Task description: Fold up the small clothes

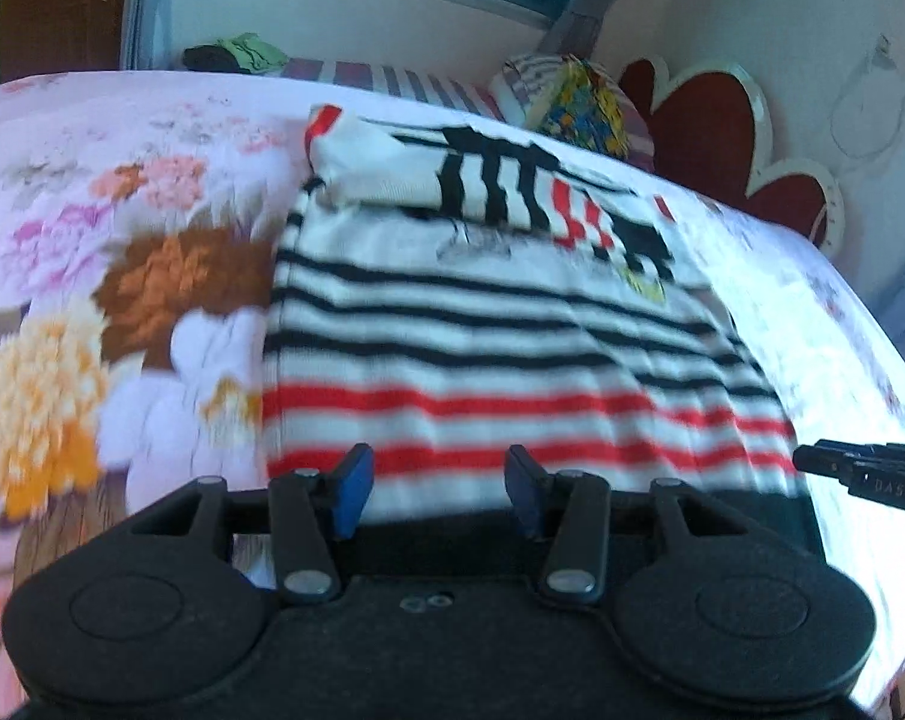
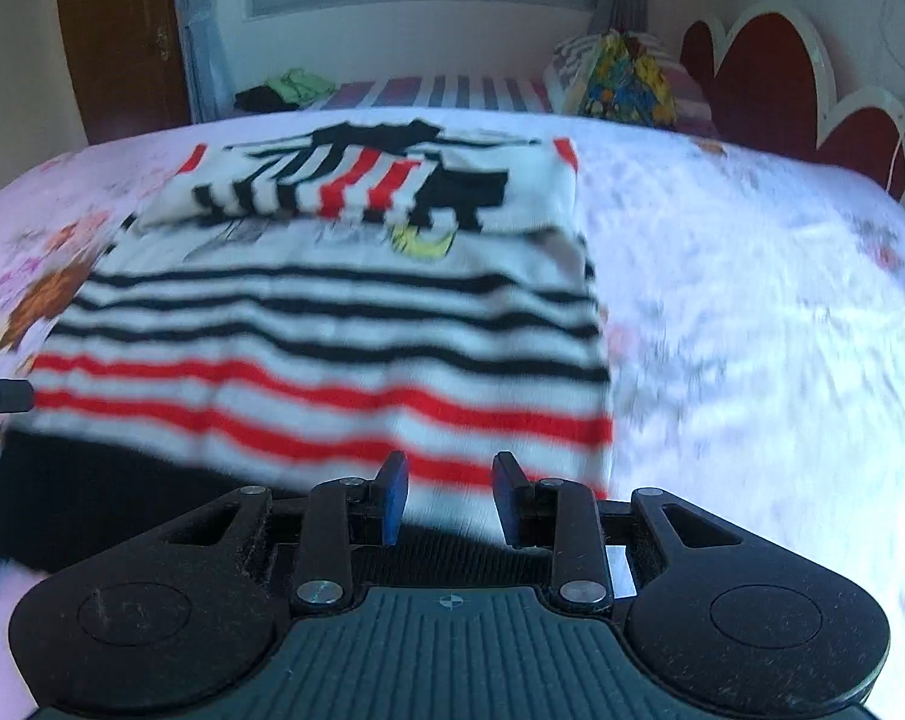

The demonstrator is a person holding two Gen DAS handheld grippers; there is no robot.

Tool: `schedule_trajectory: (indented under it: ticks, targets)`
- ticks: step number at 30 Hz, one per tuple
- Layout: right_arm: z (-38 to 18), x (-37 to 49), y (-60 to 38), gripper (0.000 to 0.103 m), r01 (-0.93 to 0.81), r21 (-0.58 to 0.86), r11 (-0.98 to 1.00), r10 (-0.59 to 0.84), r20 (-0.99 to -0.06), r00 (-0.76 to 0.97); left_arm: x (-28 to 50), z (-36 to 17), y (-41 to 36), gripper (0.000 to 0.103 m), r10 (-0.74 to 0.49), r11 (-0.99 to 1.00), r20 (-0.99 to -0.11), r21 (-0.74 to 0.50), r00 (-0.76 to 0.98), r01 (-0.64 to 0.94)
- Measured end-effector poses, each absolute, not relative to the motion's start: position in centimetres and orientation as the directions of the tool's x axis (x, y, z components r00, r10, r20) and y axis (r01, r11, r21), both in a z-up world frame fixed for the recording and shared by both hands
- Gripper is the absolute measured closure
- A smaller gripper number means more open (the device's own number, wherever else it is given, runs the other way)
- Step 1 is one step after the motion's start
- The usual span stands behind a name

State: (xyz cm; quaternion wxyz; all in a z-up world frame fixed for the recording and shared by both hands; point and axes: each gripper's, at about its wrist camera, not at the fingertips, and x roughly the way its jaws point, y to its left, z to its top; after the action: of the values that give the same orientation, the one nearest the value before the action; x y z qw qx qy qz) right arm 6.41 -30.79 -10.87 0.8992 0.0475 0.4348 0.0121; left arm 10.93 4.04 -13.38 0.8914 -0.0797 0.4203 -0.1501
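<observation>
You can read only the small letters "DAS" on the right gripper [image 1: 872, 474], at about three o'clock in your left wrist view.

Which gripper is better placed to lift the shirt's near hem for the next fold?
Neither clearly; probably both together. The left gripper sits over the hem's left part, the right gripper near its right corner. Both are open above the shirt, sleeves already folded in.
</observation>
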Motion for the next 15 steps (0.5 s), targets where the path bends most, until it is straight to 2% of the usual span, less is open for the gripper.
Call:
schedule_trajectory:
  ticks: [15]
  targets:
    - [-14.0, 19.8, -33.9, 0.073, 0.033, 0.169, 0.985, 0.112, -0.773, 0.624, 22.3, -15.6, 0.1, 0.056, -0.242, 0.970, -0.738, -0.186, 0.631, 0.154]
